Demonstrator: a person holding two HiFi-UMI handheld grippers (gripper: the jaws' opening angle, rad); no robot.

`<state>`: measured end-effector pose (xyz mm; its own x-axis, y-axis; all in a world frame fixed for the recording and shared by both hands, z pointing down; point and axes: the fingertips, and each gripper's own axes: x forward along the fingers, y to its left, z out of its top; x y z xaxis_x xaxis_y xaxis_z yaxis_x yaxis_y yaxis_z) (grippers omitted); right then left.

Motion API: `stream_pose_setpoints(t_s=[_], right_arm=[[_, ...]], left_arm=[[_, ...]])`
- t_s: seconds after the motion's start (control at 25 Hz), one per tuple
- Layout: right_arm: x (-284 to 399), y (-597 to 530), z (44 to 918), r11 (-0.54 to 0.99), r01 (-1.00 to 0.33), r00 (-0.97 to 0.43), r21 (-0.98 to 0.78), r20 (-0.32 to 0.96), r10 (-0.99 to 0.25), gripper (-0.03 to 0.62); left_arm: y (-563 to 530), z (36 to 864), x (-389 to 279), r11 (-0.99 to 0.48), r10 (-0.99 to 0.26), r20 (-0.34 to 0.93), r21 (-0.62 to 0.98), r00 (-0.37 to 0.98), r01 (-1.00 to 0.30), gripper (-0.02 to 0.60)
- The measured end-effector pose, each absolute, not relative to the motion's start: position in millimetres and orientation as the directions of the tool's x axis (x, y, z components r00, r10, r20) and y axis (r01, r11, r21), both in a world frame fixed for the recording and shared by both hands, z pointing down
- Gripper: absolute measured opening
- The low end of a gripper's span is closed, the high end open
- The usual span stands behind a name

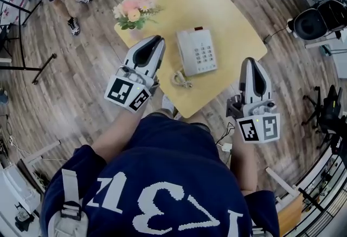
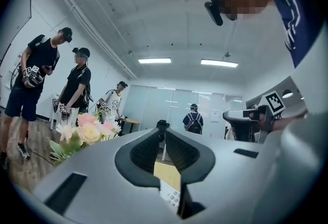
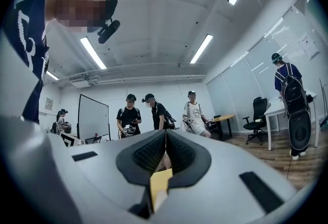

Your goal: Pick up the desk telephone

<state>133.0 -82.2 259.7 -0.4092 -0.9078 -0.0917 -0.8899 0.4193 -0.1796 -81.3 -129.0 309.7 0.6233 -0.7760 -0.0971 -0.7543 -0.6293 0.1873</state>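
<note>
A grey desk telephone (image 1: 197, 50) lies flat on the yellow table (image 1: 227, 19), its coiled cord (image 1: 181, 79) bunched at its near left corner. My left gripper (image 1: 153, 40) hovers just left of the telephone, shut and empty. My right gripper (image 1: 250, 61) hangs over the table's near right edge, right of the telephone, also shut and empty. In the left gripper view the telephone's keypad (image 2: 171, 198) peeks through below the closed jaws. The right gripper view shows only a strip of the yellow table (image 3: 160, 182) under the closed jaws.
A vase of pink and cream flowers (image 1: 135, 8) stands at the table's left corner, close to my left gripper. Wooden floor surrounds the table. Several people (image 2: 36, 72) stand around the room, and an office chair (image 3: 256, 115) and desks sit further off.
</note>
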Motion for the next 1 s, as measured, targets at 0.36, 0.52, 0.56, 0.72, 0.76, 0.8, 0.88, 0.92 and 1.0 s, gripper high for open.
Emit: stream_pose_setpoints(t_s=[0.36,0.52,0.56,0.72,0.76,0.8,0.88,0.92,1.0], right_arm=[[145.5,-140.6,293.5,0.512,-0.833,-0.523,-0.210,-0.004,-0.852,0.026],[153.3,-169.6,317.2,0.547,-0.807,-0.569,-0.220,0.048,-0.821,0.026],[154.1,-177.7,327.1,0.558,-0.796,-0.587,-0.234,0.072,-0.807,0.028],[152.5,-205.8,372.2,0.603,-0.765,-0.640,-0.226,0.163,-0.751,0.028],[151.4,-211.9,384.1,0.612,-0.760,-0.649,-0.219,0.187,-0.738,0.028],[150.3,-217.5,397.0,0.618,-0.753,-0.657,-0.224,0.213,-0.723,0.028],[147.4,-225.5,427.1,0.625,-0.734,-0.679,-0.268,0.275,-0.680,0.029],[145.6,-227.6,444.0,0.626,-0.721,-0.693,-0.298,0.308,-0.652,0.030],[141.2,-228.7,479.6,0.624,-0.693,-0.721,-0.362,0.371,-0.586,0.055]], left_arm=[[-161.4,351.8,-63.8,-0.545,-0.827,0.004,0.240,0.563,-0.803,0.029],[-175.6,371.7,-58.7,-0.494,-0.854,0.038,0.256,0.519,-0.831,0.035],[-180.0,381.7,-54.9,-0.490,-0.850,0.062,0.272,0.523,-0.828,0.069],[-193.9,433.9,-37.4,-0.477,-0.803,0.194,0.358,0.564,-0.803,0.212],[-196.0,444.8,-33.4,-0.475,-0.790,0.220,0.373,0.573,-0.797,0.216],[-197.8,454.5,-30.0,-0.470,-0.780,0.241,0.384,0.578,-0.795,0.221],[-200.3,475.4,-24.4,-0.452,-0.763,0.282,0.411,0.582,-0.792,0.243],[-200.6,488.1,-22.3,-0.433,-0.753,0.307,0.436,0.583,-0.789,0.261],[-198.8,515.8,-19.5,-0.373,-0.726,0.361,0.507,0.585,-0.777,0.285]])
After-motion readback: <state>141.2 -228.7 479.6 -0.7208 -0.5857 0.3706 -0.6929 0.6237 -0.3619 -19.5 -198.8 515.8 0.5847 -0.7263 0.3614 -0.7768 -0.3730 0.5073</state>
